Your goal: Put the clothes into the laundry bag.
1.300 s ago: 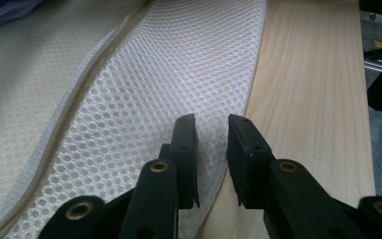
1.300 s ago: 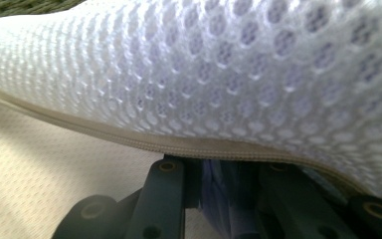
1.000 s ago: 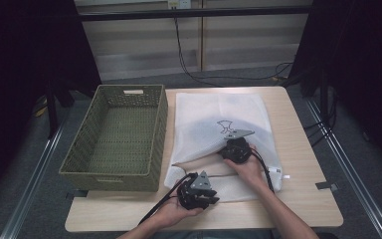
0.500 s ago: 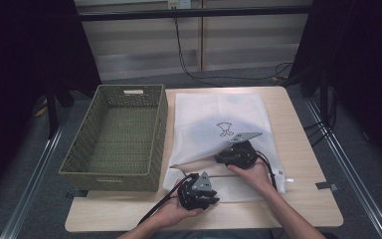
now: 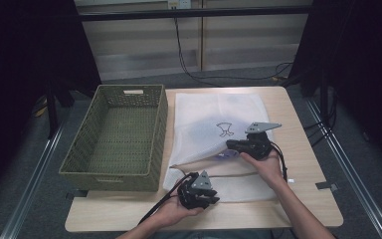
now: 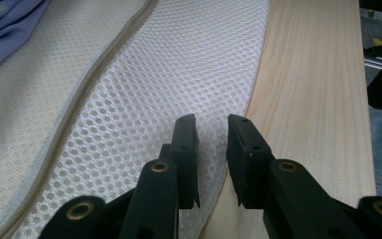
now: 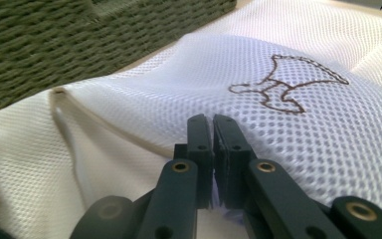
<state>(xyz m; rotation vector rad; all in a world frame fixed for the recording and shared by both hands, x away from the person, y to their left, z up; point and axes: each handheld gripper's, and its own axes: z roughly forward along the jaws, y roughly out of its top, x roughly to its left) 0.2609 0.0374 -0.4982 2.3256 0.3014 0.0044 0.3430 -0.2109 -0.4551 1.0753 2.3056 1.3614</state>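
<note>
A white mesh laundry bag (image 5: 219, 112) lies flat on the wooden table (image 5: 303, 199), with a purple garment (image 5: 223, 156) showing at its zippered opening. My right gripper (image 5: 230, 145) is shut on the bag's upper layer (image 7: 278, 139) near the stitched emblem (image 7: 288, 84) and holds it raised. Its jaws have just been closing, with mesh between them. My left gripper (image 5: 211, 199) rests at the bag's near edge (image 6: 154, 89). Its jaws stand a narrow gap apart over the mesh and the wood. The purple garment (image 6: 5, 25) lies beyond the zipper.
A green woven basket (image 5: 109, 180) stands to the left of the bag, and its wall (image 7: 54, 40) lies close behind the raised mesh. Bare wood (image 6: 318, 99) runs along the near side. Cables trail from both grippers toward the person.
My right gripper has risen and shifted right with the bag's upper layer, lifting it into a tent over the opening. The left gripper has stayed put.
</note>
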